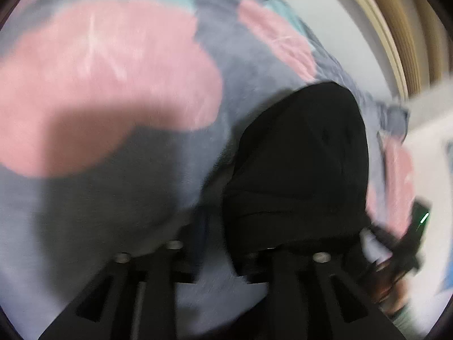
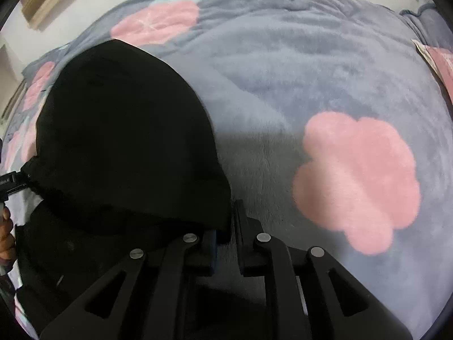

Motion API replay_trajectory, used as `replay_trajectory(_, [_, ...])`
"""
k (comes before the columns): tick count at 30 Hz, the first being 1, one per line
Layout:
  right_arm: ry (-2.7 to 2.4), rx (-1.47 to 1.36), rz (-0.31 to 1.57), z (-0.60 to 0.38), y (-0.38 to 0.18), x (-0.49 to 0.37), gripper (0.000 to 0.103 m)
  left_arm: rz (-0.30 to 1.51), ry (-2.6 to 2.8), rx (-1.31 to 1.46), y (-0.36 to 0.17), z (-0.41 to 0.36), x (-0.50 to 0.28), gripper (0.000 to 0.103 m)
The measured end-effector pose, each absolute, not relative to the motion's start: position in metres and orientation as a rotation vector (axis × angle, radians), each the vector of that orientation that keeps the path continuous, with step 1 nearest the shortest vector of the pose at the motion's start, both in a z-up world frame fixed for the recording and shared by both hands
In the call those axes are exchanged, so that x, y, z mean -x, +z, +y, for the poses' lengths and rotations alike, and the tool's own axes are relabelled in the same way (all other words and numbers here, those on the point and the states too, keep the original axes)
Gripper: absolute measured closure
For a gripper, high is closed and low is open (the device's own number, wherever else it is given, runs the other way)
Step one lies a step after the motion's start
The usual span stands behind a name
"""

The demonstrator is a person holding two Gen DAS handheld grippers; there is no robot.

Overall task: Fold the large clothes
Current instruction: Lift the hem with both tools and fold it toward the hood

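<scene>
Grey fleece blanket [image 2: 283, 70], pink clouds [image 2: 356, 181]

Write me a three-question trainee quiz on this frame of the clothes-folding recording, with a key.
1. True or false: the black garment lies on a grey fleece blanket with pink flower shapes.
2. Multiple choice: in the right wrist view, where is the black garment relative to the right gripper? A) to its left, with an edge between the fingers B) far to its right C) out of view.
3. Fill in: the large flower shape to the right of the right gripper is ____ in colour.

Key:
1. True.
2. A.
3. Pink.

The left gripper view is motion-blurred, so nothing is asked about its grip.
</scene>
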State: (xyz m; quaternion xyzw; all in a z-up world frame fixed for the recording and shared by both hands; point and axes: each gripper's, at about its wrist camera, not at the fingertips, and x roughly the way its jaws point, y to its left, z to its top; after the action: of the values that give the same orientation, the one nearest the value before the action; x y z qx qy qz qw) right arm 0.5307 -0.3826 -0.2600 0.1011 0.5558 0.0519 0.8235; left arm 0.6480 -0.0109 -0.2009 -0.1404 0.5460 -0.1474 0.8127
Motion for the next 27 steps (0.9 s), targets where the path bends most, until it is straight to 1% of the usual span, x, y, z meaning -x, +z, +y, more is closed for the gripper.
replay_trajectory(1, [0.124, -0.206, 1.173, -0.384, -0.252, -0.525, 0.087, 1.149, -0.309, 0.251, -0.191, -0.011, -0.64, 0.052])
replay_trajectory(2, [0.13, -0.192, 1.165, -0.385, -0.244, -0.518, 0.076, 1.125, -0.327, 0.212, -0.179, -0.011, -0.628, 0.05])
replay_trajectory(4, [0.157, -0.168, 1.139, -0.386, -0.227, -0.503, 0.059, 1.096, -0.369, 0.195, -0.161, -0.005, -0.611, 0.049])
replay_trajectory(5, [0.182, -0.159, 1.107, -0.387, -0.212, -0.494, 0.057, 1.077, -0.386, 0.192, -0.15, -0.004, -0.603, 0.049])
replay_trajectory(9, [0.219, -0.193, 1.031, -0.385, -0.177, -0.498, 0.057, 0.962, -0.44, 0.168, -0.103, -0.016, -0.596, 0.049])
replay_trajectory(12, [0.237, -0.238, 0.996, -0.372, -0.167, -0.54, 0.057, 0.925, -0.469, 0.147, -0.09, -0.037, -0.612, 0.049])
replay_trajectory(14, [0.242, -0.24, 0.999, -0.364, -0.181, -0.562, 0.057, 0.95, -0.476, 0.131, -0.104, -0.055, -0.627, 0.049])
replay_trajectory(17, [0.23, -0.237, 1.075, -0.35, -0.216, -0.584, 0.058, 1.081, -0.439, 0.116, -0.153, -0.073, -0.655, 0.049])
replay_trajectory(19, [0.238, -0.239, 1.167, -0.343, -0.256, -0.59, 0.06, 1.167, -0.405, 0.106, -0.189, -0.076, -0.665, 0.051])
replay_trajectory(20, [0.24, -0.237, 1.178, -0.342, -0.268, -0.586, 0.06, 1.175, -0.405, 0.11, -0.199, -0.076, -0.665, 0.051])
replay_trajectory(23, [0.241, -0.224, 1.162, -0.342, -0.275, -0.586, 0.06, 1.154, -0.406, 0.102, -0.197, -0.075, -0.66, 0.051])
replay_trajectory(25, [0.24, -0.223, 1.164, -0.343, -0.265, -0.588, 0.059, 1.134, -0.406, 0.076, -0.188, -0.075, -0.656, 0.051])
replay_trajectory(27, [0.272, -0.232, 1.114, -0.345, -0.244, -0.587, 0.059, 1.085, -0.435, 0.087, -0.168, -0.071, -0.648, 0.051])
